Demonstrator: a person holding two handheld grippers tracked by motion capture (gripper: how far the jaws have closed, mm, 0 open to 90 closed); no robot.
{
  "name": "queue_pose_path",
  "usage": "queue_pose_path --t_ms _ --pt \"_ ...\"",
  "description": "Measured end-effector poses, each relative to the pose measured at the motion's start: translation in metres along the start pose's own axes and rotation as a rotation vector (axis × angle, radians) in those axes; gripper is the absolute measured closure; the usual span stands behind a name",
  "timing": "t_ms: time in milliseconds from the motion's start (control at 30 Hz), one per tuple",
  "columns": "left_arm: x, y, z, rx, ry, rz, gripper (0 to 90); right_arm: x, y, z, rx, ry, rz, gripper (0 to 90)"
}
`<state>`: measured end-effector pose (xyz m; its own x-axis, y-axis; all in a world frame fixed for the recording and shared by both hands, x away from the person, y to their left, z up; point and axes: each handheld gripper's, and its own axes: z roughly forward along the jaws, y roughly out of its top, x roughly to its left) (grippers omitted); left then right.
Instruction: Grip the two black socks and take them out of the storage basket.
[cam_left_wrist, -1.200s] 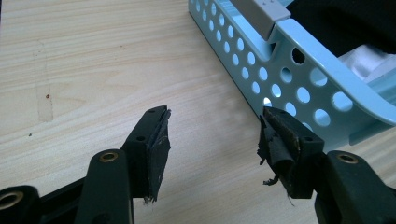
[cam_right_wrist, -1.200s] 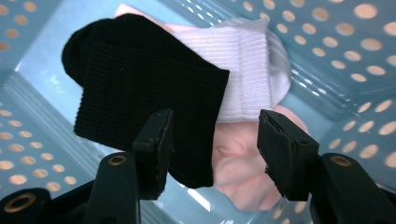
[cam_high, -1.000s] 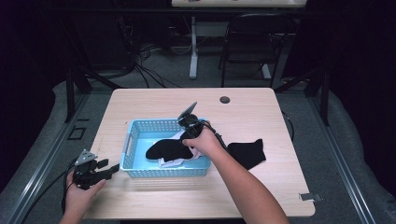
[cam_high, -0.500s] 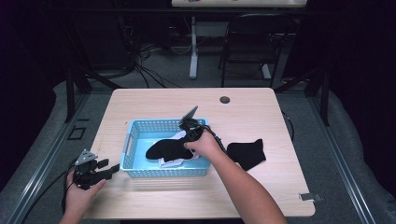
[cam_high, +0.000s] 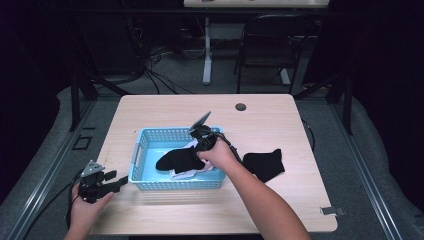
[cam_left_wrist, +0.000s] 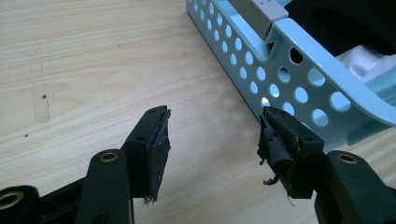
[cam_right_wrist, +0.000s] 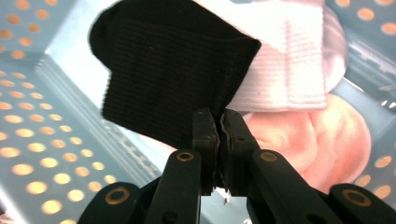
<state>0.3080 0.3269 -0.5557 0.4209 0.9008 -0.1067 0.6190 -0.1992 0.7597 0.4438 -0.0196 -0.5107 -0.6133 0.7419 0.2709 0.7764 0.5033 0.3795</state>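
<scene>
A black sock (cam_high: 175, 159) lies in the light blue basket (cam_high: 137, 150) on top of white and pink cloth. My right gripper (cam_high: 197, 147) reaches down into the basket from the right. Its jaws have just been closing and now stand shut on the edge of the black sock (cam_right_wrist: 168, 65), as the right gripper view (cam_right_wrist: 220, 121) shows. A white sock (cam_right_wrist: 285, 60) and a pink piece (cam_right_wrist: 317, 140) lie beneath. My left gripper (cam_high: 120, 181) rests on the table just left of the basket, open and holding nothing (cam_left_wrist: 212, 140).
A second black sock (cam_high: 264, 163) lies on the wooden table right of the basket. A round dark cable hole (cam_high: 240, 106) sits near the table's far edge. The basket's perforated wall (cam_left_wrist: 280, 70) stands close in front of the left gripper.
The right gripper has dipped a little into the basket and its jaws have closed on the black sock. The left gripper has stayed where it was.
</scene>
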Motion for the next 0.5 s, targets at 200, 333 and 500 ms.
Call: queue_pose_path --t_ms 200,333,500 --pt "0.000 0.000 0.000 0.000 0.001 0.000 42.7 0.012 0.007 -0.023 0.036 -0.013 -0.045 86.1" --pt "0.000 0.000 0.000 -0.001 0.002 0.001 42.7 0.022 0.011 -0.037 0.010 0.004 -0.071 86.2" --pt "0.000 0.000 0.000 -0.001 0.002 0.002 42.7 0.035 0.020 -0.059 -0.014 0.000 -0.120 86.3"
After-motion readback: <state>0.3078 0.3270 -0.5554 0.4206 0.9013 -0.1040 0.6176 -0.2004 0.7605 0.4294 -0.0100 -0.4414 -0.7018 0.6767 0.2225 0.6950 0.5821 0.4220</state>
